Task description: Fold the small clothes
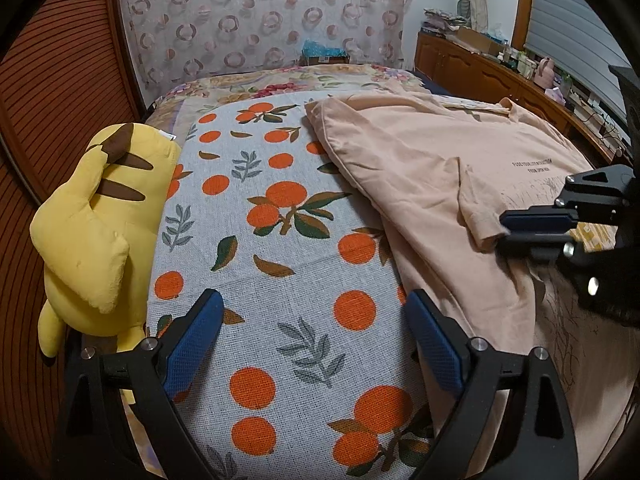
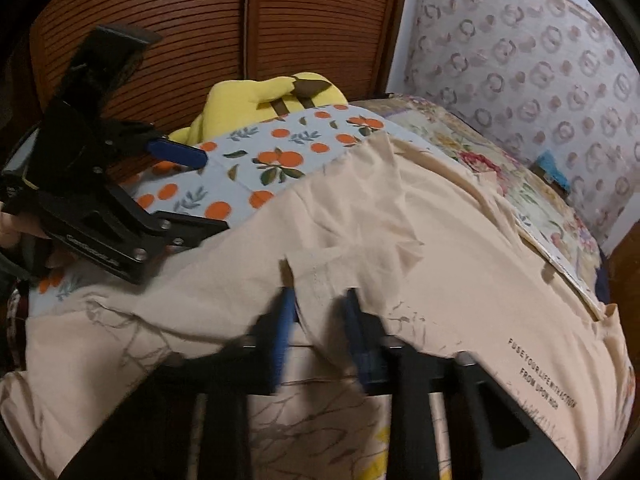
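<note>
A: What lies around, from the left of the left wrist view?

B: A yellow plush toy (image 1: 100, 216) at the left edge, against a brown slatted door (image 1: 60, 80). Beside it, filling the middle, an orange-print cloth (image 1: 280, 240). Far upper right, a cluttered wooden cabinet (image 1: 480, 68). Nothing lies on top of the garment.

A: And the garment?

B: The peach T-shirt (image 1: 420, 168) covers the right half of the frame, its left edge lying over the orange-print cloth. It sits just right of the left gripper (image 1: 316, 344), whose right finger is beside the shirt's edge.

A: How do that one's jaws stand?

B: Wide apart, with only printed cloth seen between them; they hold nothing.

A: The other?

B: The right gripper (image 2: 318, 320) is at lower centre of its own blurred view. A fold of the T-shirt's sleeve hem is between the jaws, which have drawn close on it and pinch the fabric.
</note>
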A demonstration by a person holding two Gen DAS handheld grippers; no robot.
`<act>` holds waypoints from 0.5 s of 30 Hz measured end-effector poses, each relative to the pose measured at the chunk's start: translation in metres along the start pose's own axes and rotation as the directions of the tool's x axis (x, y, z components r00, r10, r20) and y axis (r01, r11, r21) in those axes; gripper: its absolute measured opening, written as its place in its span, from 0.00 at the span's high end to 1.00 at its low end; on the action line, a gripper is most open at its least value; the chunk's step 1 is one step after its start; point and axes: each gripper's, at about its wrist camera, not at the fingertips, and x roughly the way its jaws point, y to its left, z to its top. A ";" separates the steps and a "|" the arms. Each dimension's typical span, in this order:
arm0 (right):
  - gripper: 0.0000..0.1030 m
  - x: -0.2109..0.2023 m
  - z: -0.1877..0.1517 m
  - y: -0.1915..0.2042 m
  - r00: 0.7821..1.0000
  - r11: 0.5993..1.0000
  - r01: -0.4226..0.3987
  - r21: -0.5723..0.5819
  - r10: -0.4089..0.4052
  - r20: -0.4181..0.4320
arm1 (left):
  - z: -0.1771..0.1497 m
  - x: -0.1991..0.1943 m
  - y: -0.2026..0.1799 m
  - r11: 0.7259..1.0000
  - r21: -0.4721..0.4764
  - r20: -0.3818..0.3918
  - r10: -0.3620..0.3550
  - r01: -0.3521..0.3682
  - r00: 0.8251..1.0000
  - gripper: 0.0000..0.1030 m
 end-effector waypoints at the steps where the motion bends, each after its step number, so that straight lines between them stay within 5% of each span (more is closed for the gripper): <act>1: 0.94 -0.003 0.000 -0.003 1.000 1.000 0.002 0.009 -0.002 0.010 | 0.000 0.000 0.000 1.000 0.000 0.000 0.000 0.000 1.000 0.10; 8: 0.95 -0.033 -0.001 -0.036 0.993 0.988 0.038 0.151 -0.054 0.107 | 0.000 0.000 0.001 1.000 0.000 0.000 0.000 0.000 1.000 0.10; 15: 0.95 -0.036 -0.012 -0.066 0.990 0.951 0.107 0.290 -0.130 0.061 | 0.000 0.000 0.001 1.000 0.000 0.000 0.000 0.000 1.000 0.10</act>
